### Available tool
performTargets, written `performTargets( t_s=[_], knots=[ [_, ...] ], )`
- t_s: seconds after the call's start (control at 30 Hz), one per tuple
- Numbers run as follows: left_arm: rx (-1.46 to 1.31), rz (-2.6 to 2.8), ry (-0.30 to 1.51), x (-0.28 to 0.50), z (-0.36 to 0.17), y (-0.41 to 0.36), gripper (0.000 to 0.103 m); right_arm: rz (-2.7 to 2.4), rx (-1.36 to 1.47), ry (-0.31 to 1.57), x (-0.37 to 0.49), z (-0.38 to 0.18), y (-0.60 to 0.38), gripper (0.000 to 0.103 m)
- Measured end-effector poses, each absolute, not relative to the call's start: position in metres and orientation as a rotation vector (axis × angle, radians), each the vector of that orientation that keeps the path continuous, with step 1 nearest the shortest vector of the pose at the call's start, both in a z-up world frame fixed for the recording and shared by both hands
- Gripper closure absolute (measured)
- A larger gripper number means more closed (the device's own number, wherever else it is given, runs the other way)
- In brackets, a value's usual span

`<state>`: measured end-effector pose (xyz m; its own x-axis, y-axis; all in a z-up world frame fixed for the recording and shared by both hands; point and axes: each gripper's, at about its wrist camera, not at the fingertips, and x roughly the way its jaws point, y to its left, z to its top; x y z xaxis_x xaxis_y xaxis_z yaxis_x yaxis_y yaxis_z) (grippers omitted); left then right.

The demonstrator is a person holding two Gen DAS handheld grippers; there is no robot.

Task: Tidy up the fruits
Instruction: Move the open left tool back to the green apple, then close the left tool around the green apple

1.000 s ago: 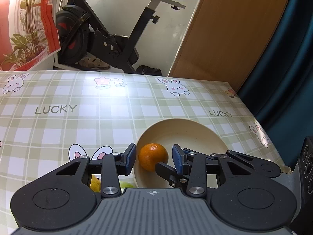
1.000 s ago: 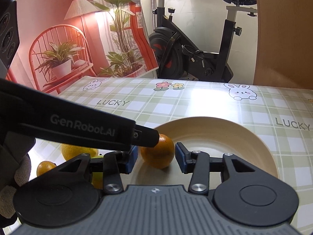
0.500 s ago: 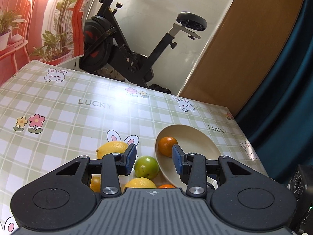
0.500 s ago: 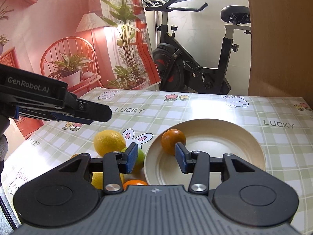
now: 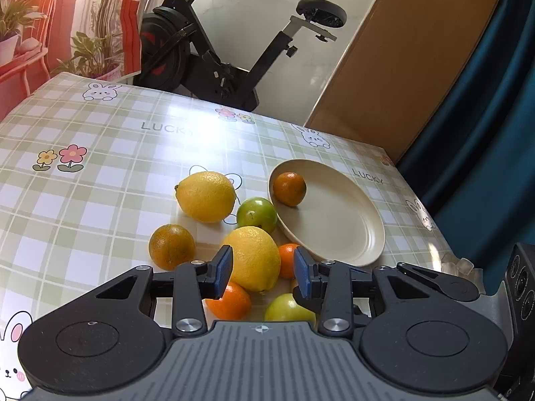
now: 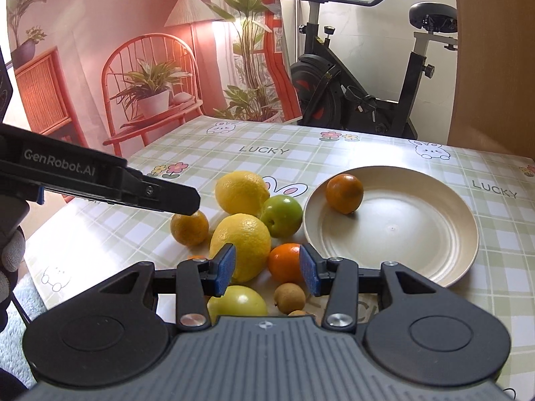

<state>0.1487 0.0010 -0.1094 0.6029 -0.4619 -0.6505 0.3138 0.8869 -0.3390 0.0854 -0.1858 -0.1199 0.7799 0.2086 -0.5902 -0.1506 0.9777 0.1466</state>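
Observation:
A cream plate [image 5: 337, 234] [image 6: 434, 260] lies on the checked tablecloth with one orange [image 5: 289, 188] [image 6: 344, 193] near its left rim. Left of the plate is a heap of fruit: two lemons [image 5: 206, 196] [image 5: 254, 257], a green apple [image 5: 256, 213], a greenish orange [image 5: 171, 245], small oranges [image 5: 287, 260] and another green apple [image 6: 239, 302]. My left gripper [image 5: 263, 272] hovers open over the near lemon and holds nothing. My right gripper [image 6: 266, 269] is open and empty above the heap. The left gripper [image 6: 180, 200] also shows from the side in the right wrist view.
A small brown fruit [image 6: 290, 297] lies close to me beside the heap. The table's right edge [image 5: 444, 254] runs just past the plate, by a dark blue curtain. An exercise bike [image 6: 361, 100] stands behind the table. A gloved hand [image 6: 10, 257] shows at the left.
Both grippers have drawn back and away from the plate, bringing the fruit heap into view. The orange stays on the plate. The jaws have kept the same gap.

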Motion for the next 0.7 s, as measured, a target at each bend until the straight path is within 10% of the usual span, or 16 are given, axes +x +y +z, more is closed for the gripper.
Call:
performTargets(
  t_s=[0.7],
  knots=[
    [-0.190,-0.530,0.912,0.142,-0.140,-0.016,0.061,0.248,0.043,0.746,0.078,-0.144,-0.171,0.055]
  ],
)
